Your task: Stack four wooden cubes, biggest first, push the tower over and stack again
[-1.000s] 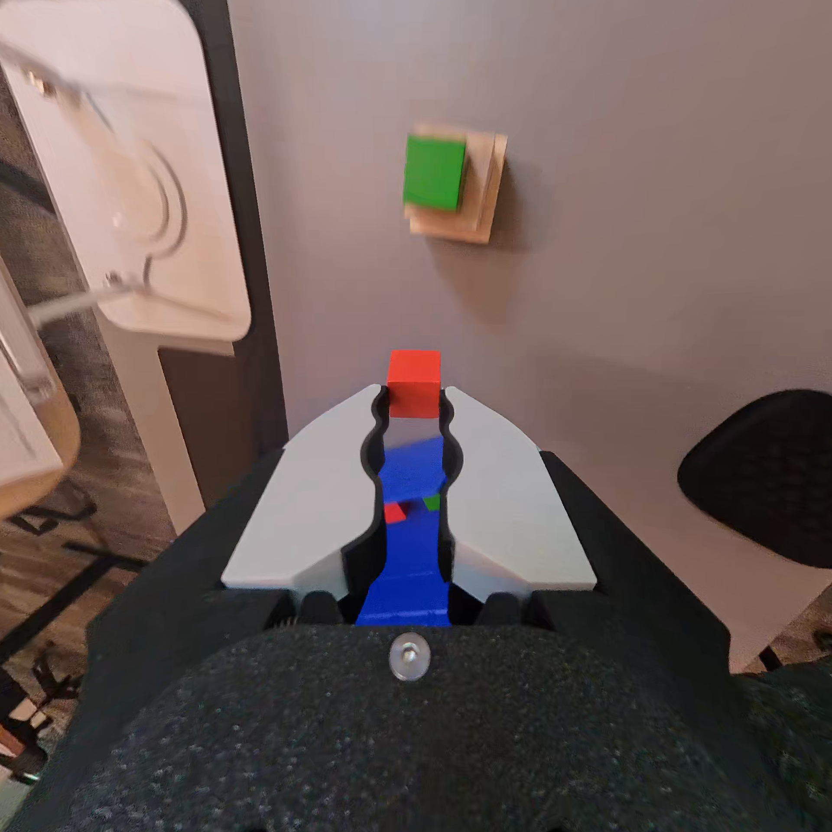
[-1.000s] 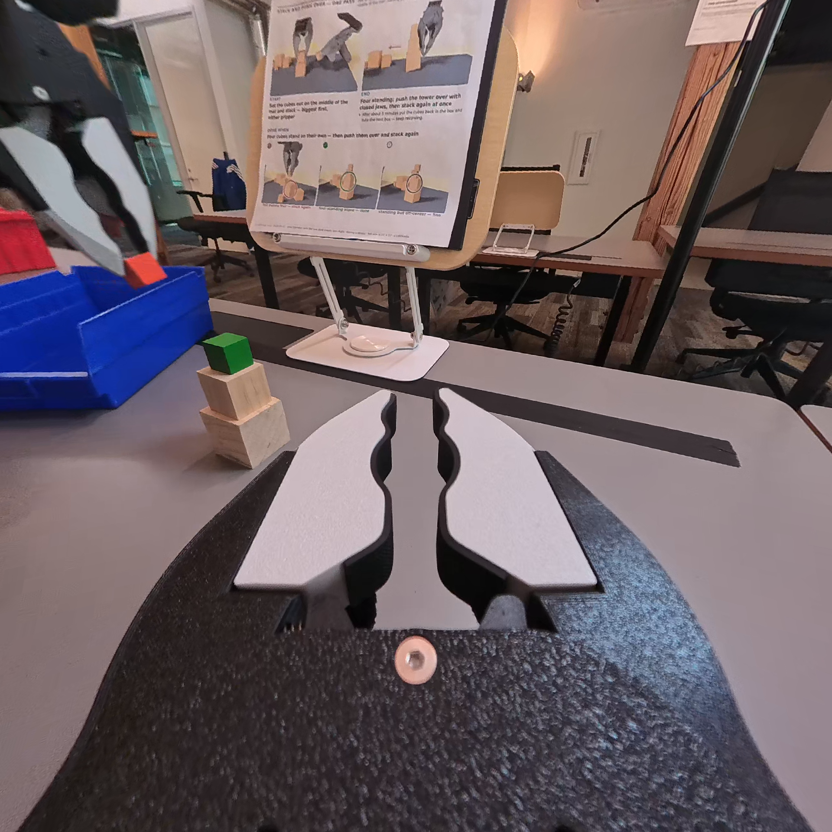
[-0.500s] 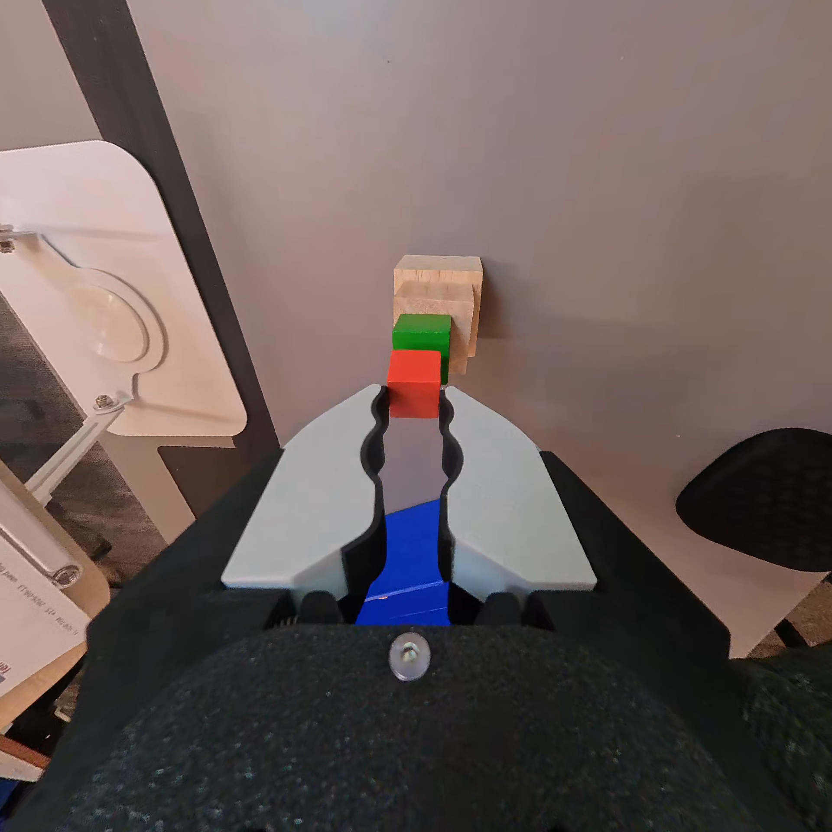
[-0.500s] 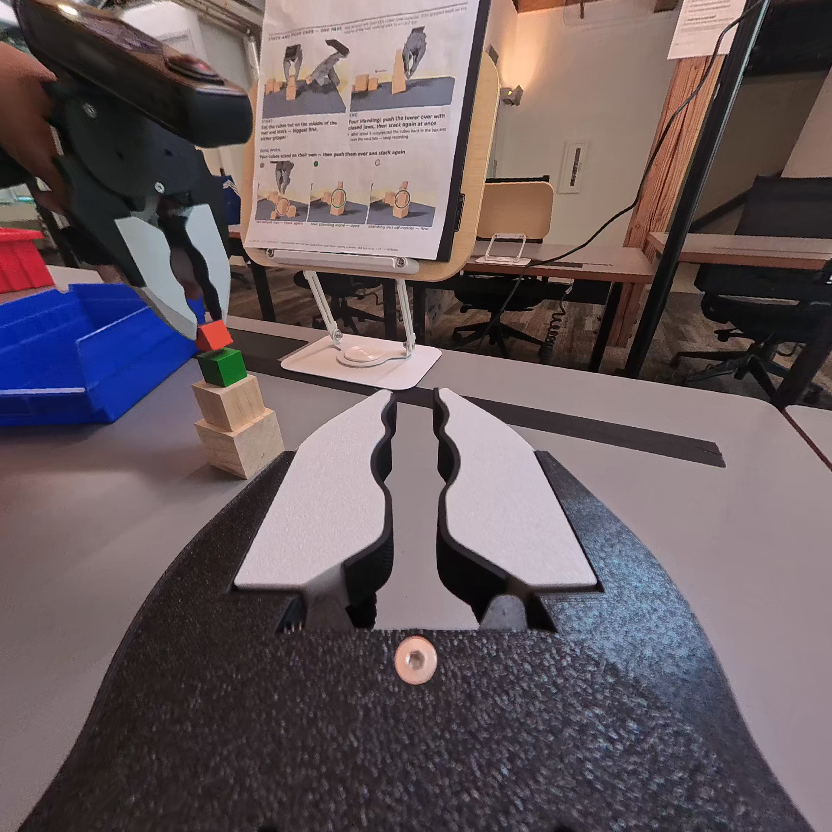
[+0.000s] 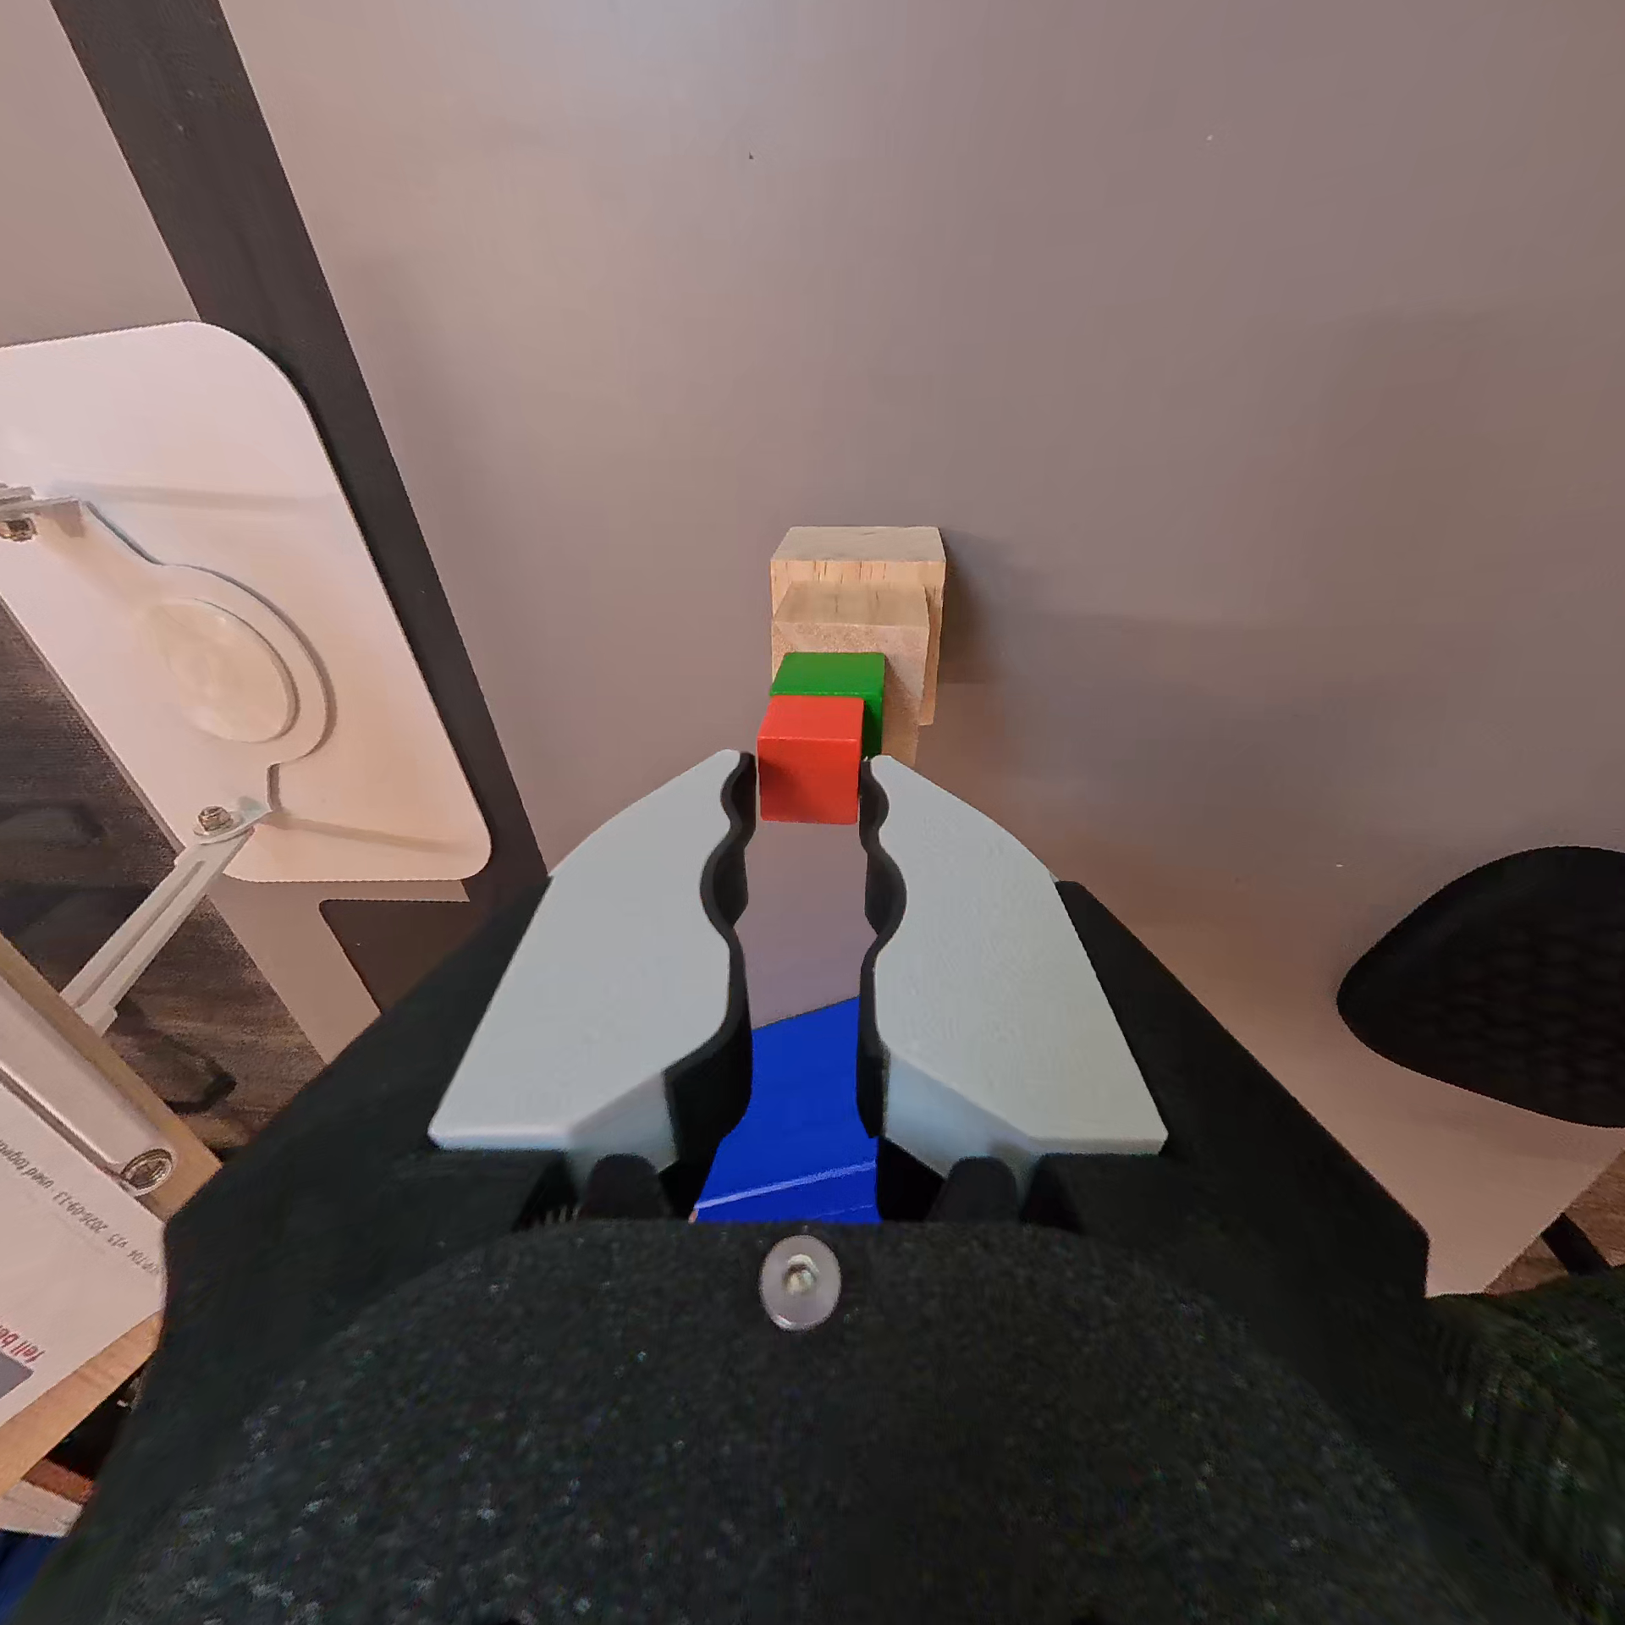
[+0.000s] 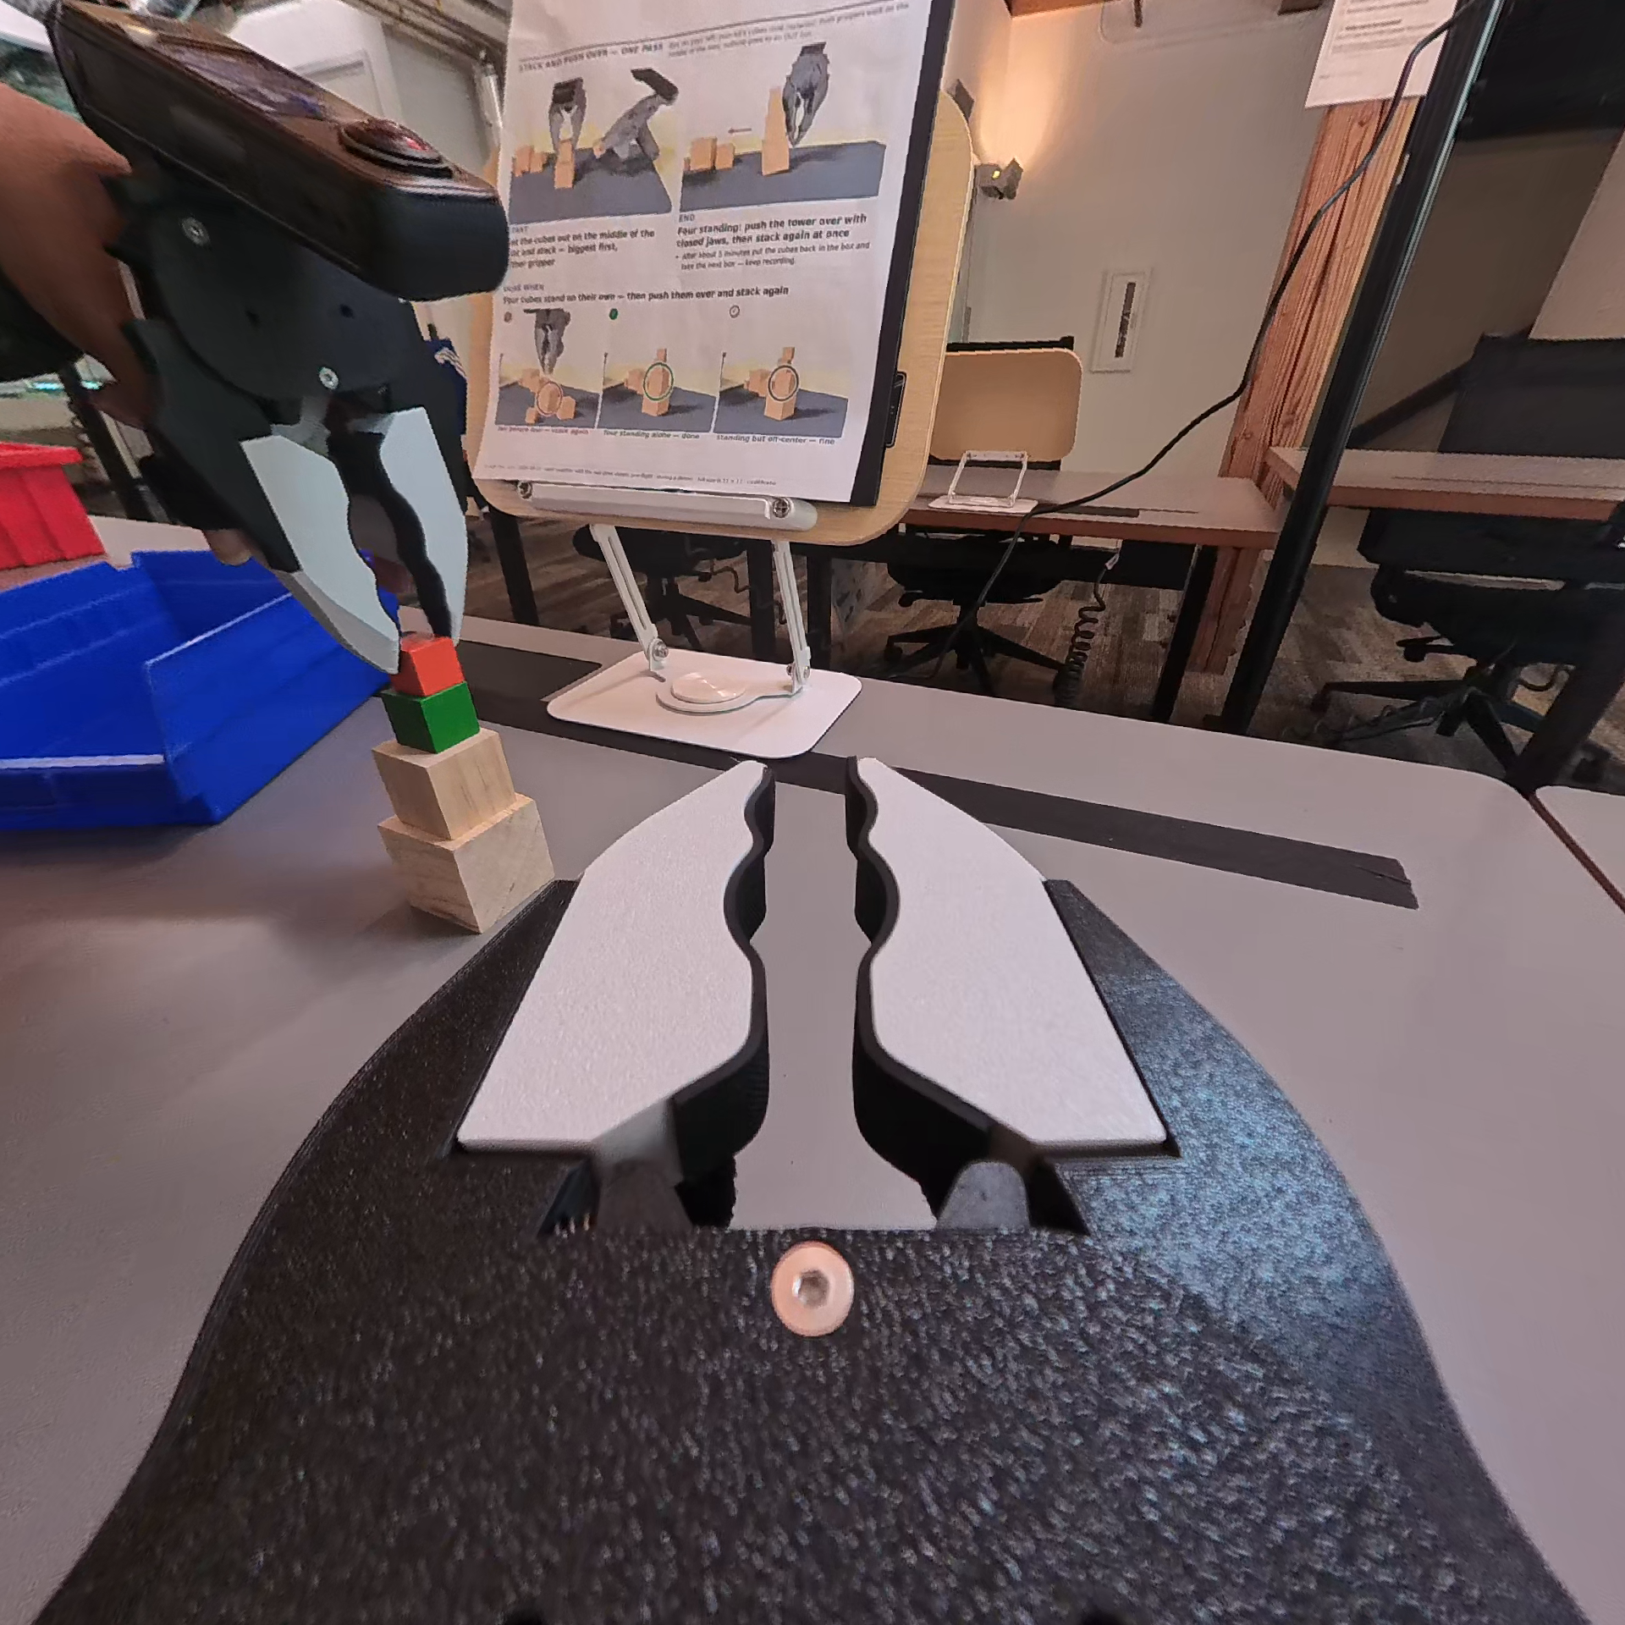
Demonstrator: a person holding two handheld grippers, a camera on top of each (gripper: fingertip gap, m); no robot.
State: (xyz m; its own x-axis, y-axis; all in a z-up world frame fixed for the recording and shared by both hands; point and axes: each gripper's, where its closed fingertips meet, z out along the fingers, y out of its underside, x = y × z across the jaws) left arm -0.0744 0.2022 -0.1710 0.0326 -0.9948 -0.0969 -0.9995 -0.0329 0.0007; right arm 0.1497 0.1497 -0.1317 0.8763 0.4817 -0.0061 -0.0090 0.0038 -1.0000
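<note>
My left gripper (image 5: 807, 778) clamped on small red wooden cube (image 5: 809, 761), both pads pressing its sides at fingertips. Cube sits on or just above green cube (image 6: 433, 717), atop two stacked plain wooden blocks (image 6: 457, 822); contact unclear. Risk, my judgement: stack narrow and stepped, sideways nudge from fingers could topple it; off-centre placement could tip red cube. My right gripper (image 6: 807, 791) empty, fingers slightly apart, low over grey table (image 6: 1231, 967). Blue plastic bin (image 6: 132, 668) beyond stack, contents hidden.
</note>
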